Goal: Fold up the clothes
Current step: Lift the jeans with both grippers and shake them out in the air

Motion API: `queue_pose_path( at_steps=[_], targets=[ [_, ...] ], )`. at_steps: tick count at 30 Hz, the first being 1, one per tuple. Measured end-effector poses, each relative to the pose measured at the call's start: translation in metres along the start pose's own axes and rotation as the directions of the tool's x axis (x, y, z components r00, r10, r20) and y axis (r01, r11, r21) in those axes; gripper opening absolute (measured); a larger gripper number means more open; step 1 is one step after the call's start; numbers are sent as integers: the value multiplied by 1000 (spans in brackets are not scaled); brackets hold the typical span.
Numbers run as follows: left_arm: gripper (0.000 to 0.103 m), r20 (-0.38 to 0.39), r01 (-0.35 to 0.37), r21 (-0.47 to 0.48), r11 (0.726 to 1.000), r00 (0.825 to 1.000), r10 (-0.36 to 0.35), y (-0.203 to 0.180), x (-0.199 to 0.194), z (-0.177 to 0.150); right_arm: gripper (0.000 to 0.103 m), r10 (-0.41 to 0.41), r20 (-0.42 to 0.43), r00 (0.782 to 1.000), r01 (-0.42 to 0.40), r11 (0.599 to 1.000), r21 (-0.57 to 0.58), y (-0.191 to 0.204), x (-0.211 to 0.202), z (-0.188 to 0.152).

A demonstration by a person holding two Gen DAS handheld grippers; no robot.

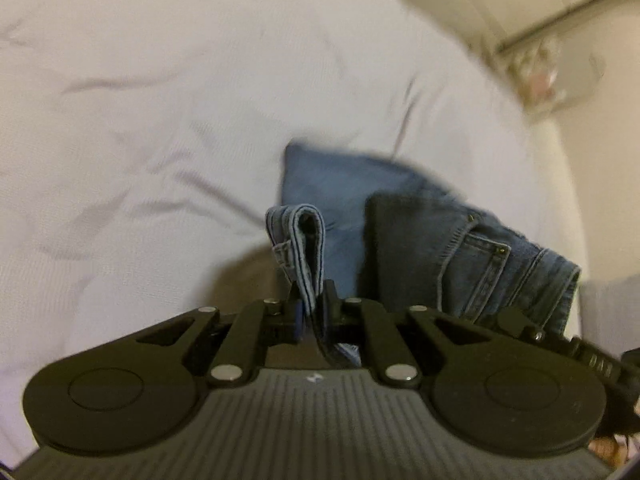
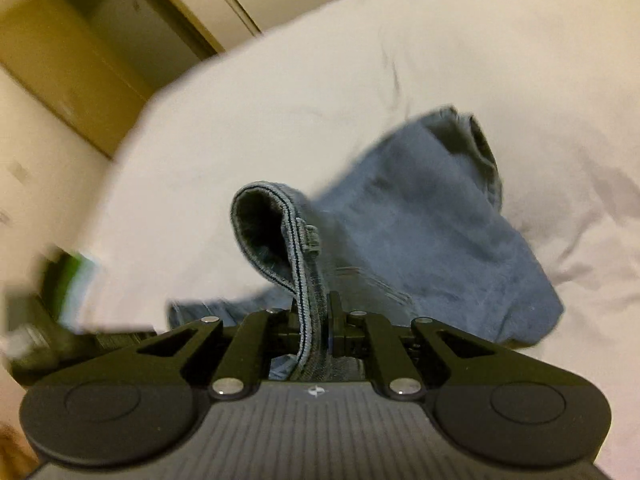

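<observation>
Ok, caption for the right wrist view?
Right gripper clamps the jeans waistband above a white bedsheet.

blue jeans (image 2: 420, 220), seemingly half-folded, on bed

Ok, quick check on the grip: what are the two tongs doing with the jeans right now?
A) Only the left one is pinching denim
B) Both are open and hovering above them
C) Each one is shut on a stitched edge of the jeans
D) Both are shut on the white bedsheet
C: the left tongs and the right tongs each clamp a folded, stitched band of the jeans, which trail onto the white bedsheet.
</observation>
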State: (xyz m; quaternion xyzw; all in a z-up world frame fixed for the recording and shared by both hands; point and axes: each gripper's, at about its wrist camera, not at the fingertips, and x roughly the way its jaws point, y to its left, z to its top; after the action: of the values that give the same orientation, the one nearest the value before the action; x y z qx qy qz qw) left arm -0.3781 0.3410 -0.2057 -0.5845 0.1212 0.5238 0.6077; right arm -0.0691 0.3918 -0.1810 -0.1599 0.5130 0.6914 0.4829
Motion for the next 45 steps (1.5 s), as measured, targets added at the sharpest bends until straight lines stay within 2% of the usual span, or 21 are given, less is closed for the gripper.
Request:
queue_pose_path(
  at_steps=[3, 5, 7, 9, 11, 13, 17, 20, 24, 26, 27, 28, 30, 33, 34, 35, 36, 37, 41, 43, 45],
  targets=[
    [9, 119, 74, -66, 995, 991, -66, -40, -39, -48, 9, 158, 40, 987, -161, 983, 91, -41, -54, 29],
    [13, 142, 122, -107, 987, 984, -106, -68, -37, -88, 8, 214, 70, 974, -223, 959, 173, -79, -95, 42],
    [20, 165, 170, -145, 975, 976, -145, -96, -34, -129, 8, 220, 94, 971, -237, 938, 251, -120, -134, 42],
    [21, 119, 175, -227, 958, 981, -151, -109, -5, -162, 8, 177, 100, 979, -198, 940, 279, -159, -162, 35],
    [20, 44, 159, -335, 929, 987, -153, -111, 22, -186, 9, 96, 53, 994, -107, 947, 302, -195, -175, 25],
    [20, -17, 116, -363, 925, 991, -131, -107, 37, -211, 9, 22, 7, 1000, -23, 956, 293, -221, -177, 14],
    [24, -140, 24, -404, 914, 986, -87, -98, 64, -259, 9, -85, -102, 991, 109, 958, 266, -260, -161, -4],
    [29, -174, -1, -473, 881, 980, -93, -74, 87, -284, 10, -119, -152, 981, 153, 960, 235, -272, -142, -11],
    [33, -85, 77, -592, 803, 984, -157, -50, 81, -307, 10, -141, -179, 974, 173, 968, 183, -273, -122, -13],
    [54, -32, 89, -594, 800, 990, -134, -46, 70, -312, 14, -140, -188, 972, 172, 970, 169, -272, -117, -9],
    [60, -18, 75, -599, 797, 994, -107, -42, 69, -314, 20, -134, -186, 973, 165, 973, 164, -273, -116, -8],
    [64, -22, 65, -610, 790, 995, -99, -39, 74, -315, 22, -134, -178, 975, 163, 975, 155, -272, -114, -5],
    [59, -34, 62, -631, 773, 994, -107, -37, 89, -316, 27, -134, -167, 977, 157, 979, 133, -272, -109, 3],
    [45, -50, 97, -588, 803, 986, -157, -48, 104, -312, 36, -144, -163, 976, 163, 981, 110, -276, -109, 16],
    [27, -48, 96, -567, 818, 988, -150, -52, 102, -310, 36, -141, -168, 976, 160, 982, 103, -277, -106, 18],
    [18, -46, 94, -546, 833, 989, -142, -56, 100, -308, 26, -140, -174, 975, 158, 983, 96, -277, -104, 20],
    [15, -43, 92, -524, 847, 990, -134, -61, 97, -307, 14, -143, -178, 974, 160, 983, 90, -278, -104, 21],
    [14, -33, 90, -512, 854, 992, -124, -63, 90, -304, 10, -133, -179, 975, 153, 983, 98, -278, -105, 22],
    [13, 49, 87, -423, 902, 996, -73, -85, 43, -284, 10, -28, -160, 987, 59, 980, 190, -274, -128, 31],
    [13, 143, 117, -350, 929, 987, -70, -106, 2, -264, 10, 67, -124, 990, -33, 966, 258, -261, -148, 40],
    [13, 253, 152, -265, 952, 964, -84, -130, -48, -240, 10, 164, -62, 985, -145, 961, 234, -233, -175, 56]
  ],
)
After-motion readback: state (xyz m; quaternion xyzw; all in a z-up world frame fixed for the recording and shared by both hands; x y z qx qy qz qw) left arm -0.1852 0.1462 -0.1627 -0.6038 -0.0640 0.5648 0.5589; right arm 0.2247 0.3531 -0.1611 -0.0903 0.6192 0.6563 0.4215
